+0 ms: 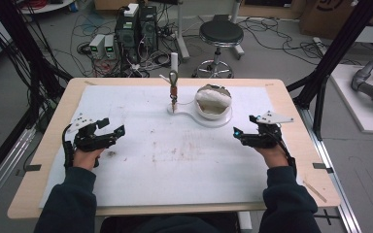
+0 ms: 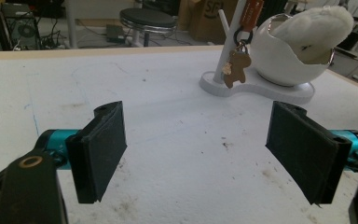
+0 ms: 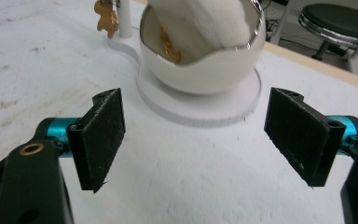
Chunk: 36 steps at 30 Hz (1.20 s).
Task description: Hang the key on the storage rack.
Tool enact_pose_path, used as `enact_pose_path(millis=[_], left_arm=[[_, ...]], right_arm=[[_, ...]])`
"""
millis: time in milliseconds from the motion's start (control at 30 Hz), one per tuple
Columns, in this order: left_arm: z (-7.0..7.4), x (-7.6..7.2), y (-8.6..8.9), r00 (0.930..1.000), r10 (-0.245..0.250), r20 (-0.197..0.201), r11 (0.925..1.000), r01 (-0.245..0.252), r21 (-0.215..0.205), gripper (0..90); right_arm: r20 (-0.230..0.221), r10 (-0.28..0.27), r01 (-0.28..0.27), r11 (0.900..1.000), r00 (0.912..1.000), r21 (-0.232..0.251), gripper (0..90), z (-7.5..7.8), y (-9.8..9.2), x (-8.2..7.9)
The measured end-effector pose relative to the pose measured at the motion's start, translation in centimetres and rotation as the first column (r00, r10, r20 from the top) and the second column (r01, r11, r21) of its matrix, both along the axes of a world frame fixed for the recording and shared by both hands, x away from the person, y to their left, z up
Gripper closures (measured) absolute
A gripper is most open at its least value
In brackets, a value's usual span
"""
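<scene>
On the bench (image 1: 291,160), which a white mat (image 1: 175,160) covers, the left gripper (image 1: 111,127) sits at about nine o'clock in the high view, held in the person's left hand (image 1: 86,156). Its jaws stand wide apart with nothing between them; in the left gripper view only bare, speckled mat lies in the gap.

Toward twelve o'clock, at the far middle of the mat, stands a white stand (image 1: 201,116) with a flat base. On its left end rises a slim white post (image 1: 174,63), and from that post hangs an orange tag with a dark ring and a small brown bear-shaped charm (image 2: 235,68). The charm dangles just beside the post, low near the base.

Just right of the post, on the round part of the same base, sits a white bowl (image 1: 213,109) shaped like a cracked eggshell with a jagged, shiny rim. Inside it lies a soft white fluffy thing (image 1: 213,99) that fills most of the opening and pokes above the rim. In the right gripper view, something small and golden-brown (image 3: 168,44) shows against the bowl's inner wall beneath the fluff; what it is cannot be told.

At about three o'clock the right gripper (image 1: 243,128) is held in the person's right hand (image 1: 272,154). Its jaws are spread wide and hold nothing. They point toward the bowl, which stands near but apart from them, at roughly eleven o'clock from the gripper in the high view.
</scene>
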State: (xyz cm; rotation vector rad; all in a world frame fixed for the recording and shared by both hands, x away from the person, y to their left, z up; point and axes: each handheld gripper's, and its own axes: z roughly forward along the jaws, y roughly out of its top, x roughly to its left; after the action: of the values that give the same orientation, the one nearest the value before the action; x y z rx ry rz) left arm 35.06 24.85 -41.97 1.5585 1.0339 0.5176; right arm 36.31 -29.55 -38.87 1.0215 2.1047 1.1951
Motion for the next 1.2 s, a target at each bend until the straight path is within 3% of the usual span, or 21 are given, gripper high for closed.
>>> enact_pose_path(millis=[167, 300, 467, 867, 1200], left_arm=[[0.1, -0.1, -0.2, 0.9996, -0.013, 0.024, 0.9999, 0.012, 0.006, 19.6], [0.4, -0.4, -0.4, 0.9986, -0.025, 0.046, 0.9997, 0.025, 0.007, 19.6], [0.3, -0.3, -0.6, 0.9985, -0.031, 0.045, 0.9995, 0.031, 0.01, 19.7], [0.5, -0.6, -0.6, 0.9977, -0.044, 0.052, 0.999, 0.044, 0.012, 19.8], [0.4, -0.6, -0.8, 0.9976, -0.057, 0.04, 0.9981, 0.056, 0.025, 19.8]], right_arm=[[-0.026, -0.045, 0.046, 0.999, 0.9986, 0.017, 20.6, -1.1, -2.1, -0.9], [-0.024, -0.072, 0.073, 0.997, 0.9971, 0.027, 20.6, -1.1, -2.7, -1.1], [-0.023, -0.093, 0.094, 0.995, 0.9954, 0.044, 20.6, -1.1, -3.3, -1.6], [-0.035, -0.122, 0.124, 0.991, 0.9919, 0.044, 20.6, -1.3, -3.7, -1.9], [-0.039, -0.121, 0.122, 0.992, 0.9918, 0.016, 20.6, -1.6, -3.5, -1.5]])
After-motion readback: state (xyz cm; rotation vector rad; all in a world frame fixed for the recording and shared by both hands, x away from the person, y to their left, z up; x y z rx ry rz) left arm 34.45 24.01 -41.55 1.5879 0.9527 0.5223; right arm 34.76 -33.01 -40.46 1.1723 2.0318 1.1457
